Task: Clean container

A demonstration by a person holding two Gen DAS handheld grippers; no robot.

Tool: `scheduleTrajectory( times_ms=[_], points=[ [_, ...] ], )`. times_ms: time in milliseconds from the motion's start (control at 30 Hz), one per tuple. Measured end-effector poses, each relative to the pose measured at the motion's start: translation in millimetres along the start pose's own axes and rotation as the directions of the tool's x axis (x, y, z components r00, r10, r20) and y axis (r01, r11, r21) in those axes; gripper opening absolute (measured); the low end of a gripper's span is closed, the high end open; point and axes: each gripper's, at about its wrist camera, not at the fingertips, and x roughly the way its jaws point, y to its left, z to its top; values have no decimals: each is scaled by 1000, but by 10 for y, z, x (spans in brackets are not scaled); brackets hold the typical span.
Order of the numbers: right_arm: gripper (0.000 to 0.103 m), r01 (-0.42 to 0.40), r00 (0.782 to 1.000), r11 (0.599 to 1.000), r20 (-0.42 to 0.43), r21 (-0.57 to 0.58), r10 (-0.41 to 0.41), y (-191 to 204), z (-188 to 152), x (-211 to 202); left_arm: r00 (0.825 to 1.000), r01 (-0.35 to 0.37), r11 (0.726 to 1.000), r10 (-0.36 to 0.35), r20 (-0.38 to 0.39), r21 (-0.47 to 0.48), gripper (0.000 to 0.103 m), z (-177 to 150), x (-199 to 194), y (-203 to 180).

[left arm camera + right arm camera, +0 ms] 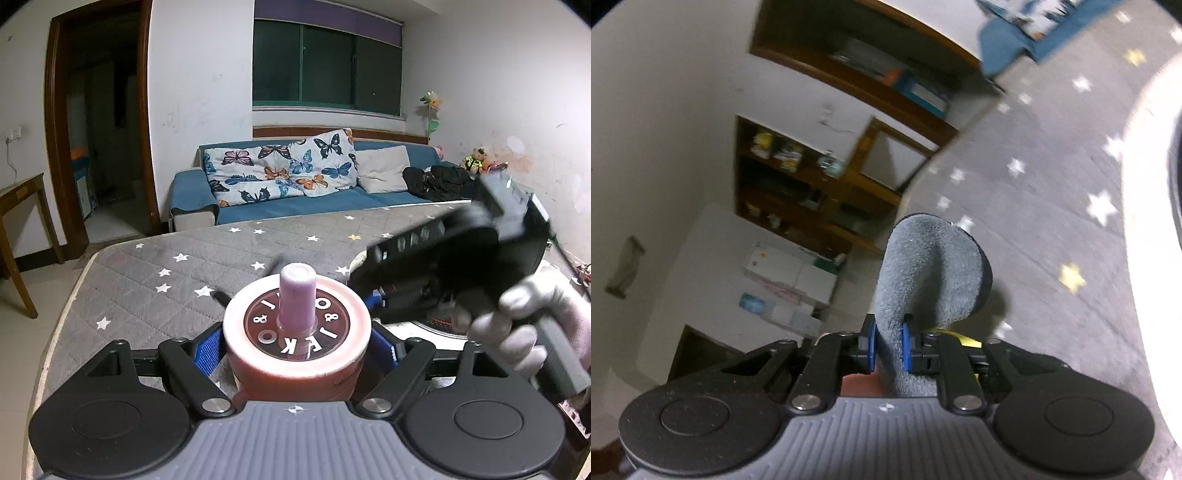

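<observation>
Container [296, 332] on mattress [147, 280], before sofa [295, 203]

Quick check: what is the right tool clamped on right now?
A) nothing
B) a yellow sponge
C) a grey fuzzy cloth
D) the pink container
C: in the right wrist view the right tool has its blue pads closed on a grey fuzzy cloth.
</observation>
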Motion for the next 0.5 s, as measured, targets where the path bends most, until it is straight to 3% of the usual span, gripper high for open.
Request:
scheduleTrajectory(
  times_ms=[200,367,500],
  points=[
    [14,67,997,998,-26,19,-67,-198,-140,42,999,-39,999,39,-4,-24,83,25,26,-55],
    [14,127,991,991,-25,-29,-128,-213,-304,-22,992,-127,991,127,-3,-41,84,68,10,-173],
    [14,239,970,952,15,-190,-241,-39,-463,-105,983,-181,983,182,17,-44,86,106,-15,-280]
  ],
)
